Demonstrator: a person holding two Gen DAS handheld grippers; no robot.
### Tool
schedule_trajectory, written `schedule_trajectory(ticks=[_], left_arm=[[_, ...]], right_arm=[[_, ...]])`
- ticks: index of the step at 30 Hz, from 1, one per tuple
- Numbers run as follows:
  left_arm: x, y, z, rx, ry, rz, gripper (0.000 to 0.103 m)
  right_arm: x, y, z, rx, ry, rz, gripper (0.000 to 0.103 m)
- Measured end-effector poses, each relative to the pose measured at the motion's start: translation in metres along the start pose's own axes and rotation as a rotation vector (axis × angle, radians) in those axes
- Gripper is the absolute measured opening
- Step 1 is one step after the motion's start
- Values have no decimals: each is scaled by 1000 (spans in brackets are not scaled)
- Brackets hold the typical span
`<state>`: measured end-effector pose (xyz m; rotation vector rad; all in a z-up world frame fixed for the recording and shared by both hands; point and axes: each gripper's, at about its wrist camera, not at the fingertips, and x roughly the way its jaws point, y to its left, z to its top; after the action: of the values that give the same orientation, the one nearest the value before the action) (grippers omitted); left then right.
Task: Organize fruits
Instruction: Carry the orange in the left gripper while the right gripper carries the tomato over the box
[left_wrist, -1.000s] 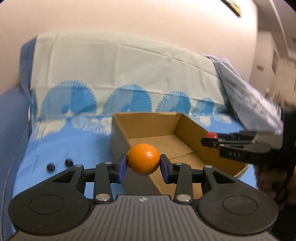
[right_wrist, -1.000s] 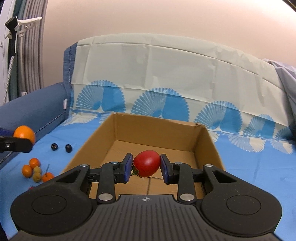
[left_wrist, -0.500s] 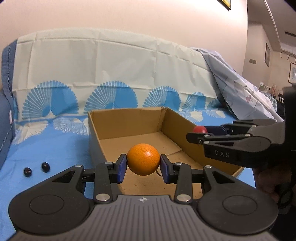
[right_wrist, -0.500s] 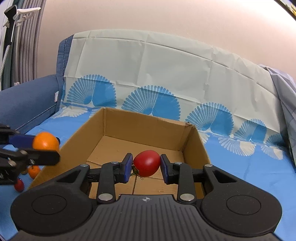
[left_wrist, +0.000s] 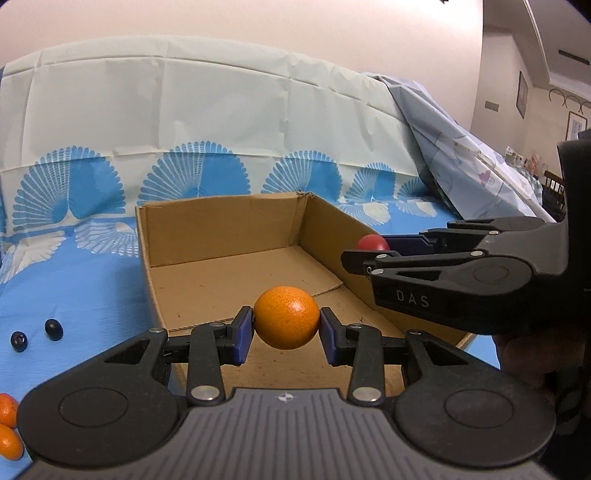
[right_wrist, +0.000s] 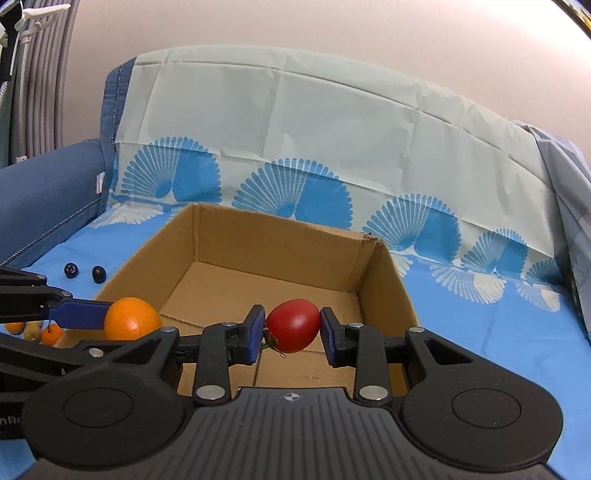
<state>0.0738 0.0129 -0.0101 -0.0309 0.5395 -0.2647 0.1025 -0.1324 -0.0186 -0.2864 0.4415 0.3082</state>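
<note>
2 fruits are hanging over the cardboard box (right_wrist: 280, 236) right now, 1 in each gripper. The left gripper (left_wrist: 286, 325) is clamping an orange (left_wrist: 286, 317) between its blue pads, holding it above the near-left part of the box floor, just inside the near rim. The right gripper (right_wrist: 292, 330) is squeezing a red tomato (right_wrist: 293, 325), stem end tilting down to the left, over the near-middle of the box.

Both loads are sitting side by side, the orange to the left of the tomato, with the grippers near each other but not touching. Straight below each is bare cardboard, so lowering looks unobstructed. The box walls are standing well off toward the back and the right. I would guess both fruits go down together. Left on the blue sheet (right_wrist: 480, 332): 2 dark berries (left_wrist: 53, 328) and some small oranges (left_wrist: 7, 439).
</note>
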Motion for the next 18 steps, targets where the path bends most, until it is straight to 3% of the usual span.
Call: schedule_trajectory(ticks=[18], left_arm=[[2, -6, -2, 19, 11, 3, 42]], right_arm=[[1, -1, -1, 11, 8, -14, 34]])
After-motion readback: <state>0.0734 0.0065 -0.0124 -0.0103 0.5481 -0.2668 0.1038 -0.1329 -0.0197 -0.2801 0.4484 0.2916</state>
